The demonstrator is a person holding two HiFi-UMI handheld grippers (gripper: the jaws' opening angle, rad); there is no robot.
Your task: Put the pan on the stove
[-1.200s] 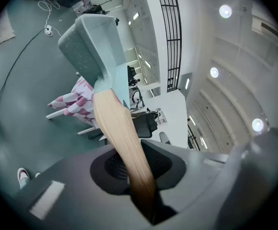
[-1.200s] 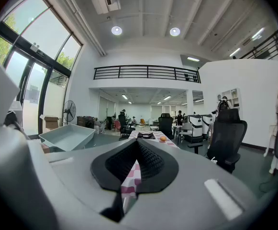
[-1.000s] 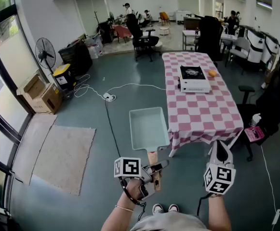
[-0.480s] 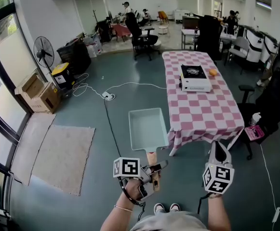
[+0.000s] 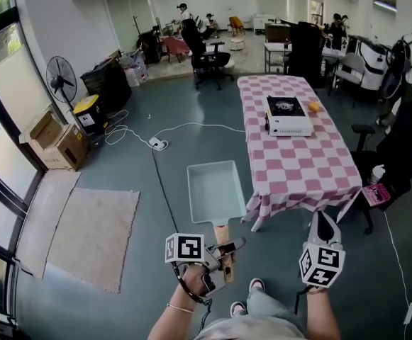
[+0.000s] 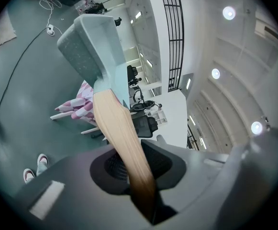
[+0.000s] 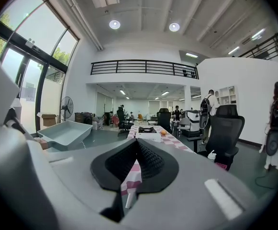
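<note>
Pan [image 5: 216, 191]: pale-blue, square, deep-walled, with a light wooden handle [image 5: 222, 232] clamped in the left gripper [image 5: 225, 251]. The right gripper [image 5: 324, 222] is closed and empty.

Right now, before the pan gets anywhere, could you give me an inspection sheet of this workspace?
Surface: table with checked cloth.
Job's things: pan held over the floor, short of the table; stove on the table's far half.
Clutter: small orange object beside the stove.
Grippers: left gripper shut on the pan's wooden handle; right gripper shut, empty.
Cables: white cable across the floor.
Surroundings: fan, cardboard boxes, rug.
</note>
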